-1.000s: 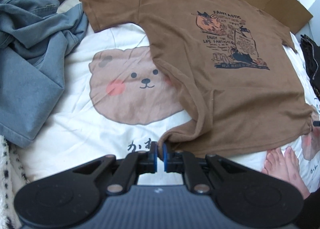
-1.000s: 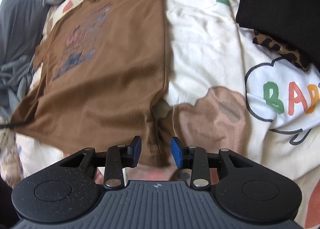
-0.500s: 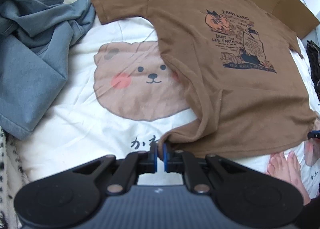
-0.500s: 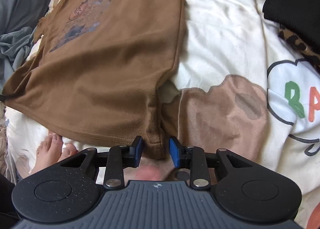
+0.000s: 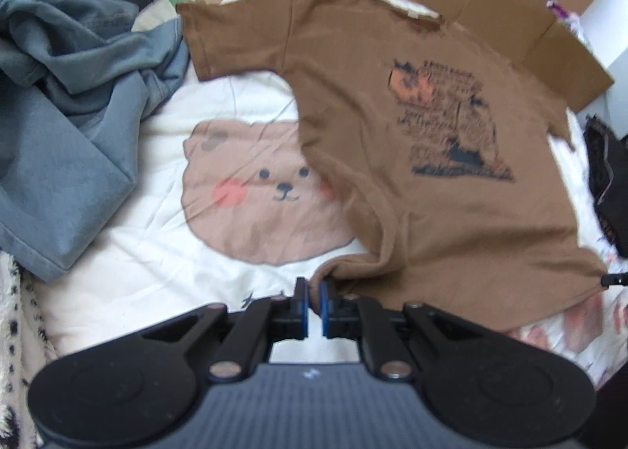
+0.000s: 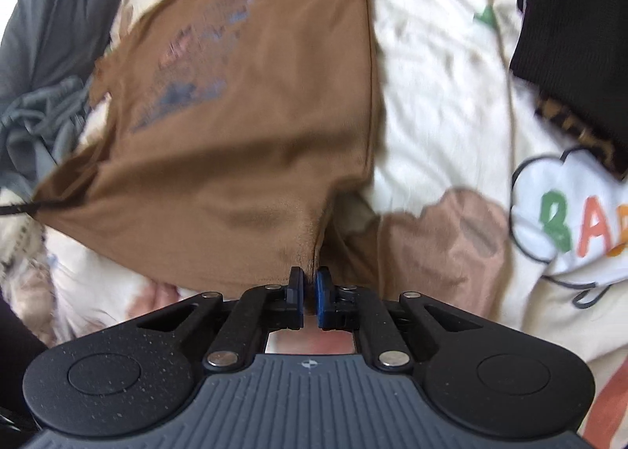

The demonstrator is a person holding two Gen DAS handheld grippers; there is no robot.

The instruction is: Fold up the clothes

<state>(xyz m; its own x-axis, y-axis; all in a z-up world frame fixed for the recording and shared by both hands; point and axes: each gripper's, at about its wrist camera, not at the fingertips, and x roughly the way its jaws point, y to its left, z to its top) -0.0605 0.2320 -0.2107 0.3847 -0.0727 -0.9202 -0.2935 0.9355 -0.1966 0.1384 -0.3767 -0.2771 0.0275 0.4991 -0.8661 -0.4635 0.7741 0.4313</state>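
Note:
A brown T-shirt (image 5: 412, 158) with a dark and orange print lies spread face up on a white bedcover with bear drawings. My left gripper (image 5: 313, 292) is shut on the shirt's lower left hem corner, which is lifted a little. In the right wrist view the same brown T-shirt (image 6: 235, 127) stretches away from me, and my right gripper (image 6: 310, 282) is shut on its lower right hem corner, the cloth puckered up into the pads. The other gripper's tip (image 5: 612, 279) shows at the shirt's far hem corner.
A blue-grey garment (image 5: 66, 127) is heaped at the left and a flattened cardboard box (image 5: 490, 5) lies beyond the shirt's collar. Black clothing (image 6: 577, 29) with a leopard-print piece lies at the right. A grey garment (image 6: 43, 127) sits past the shirt's far side.
My right gripper's jaws closed onto the shirt's hem corner. Both grippers rose, lifting the two hem corners. The toes seen below the hem earlier are out of sight.

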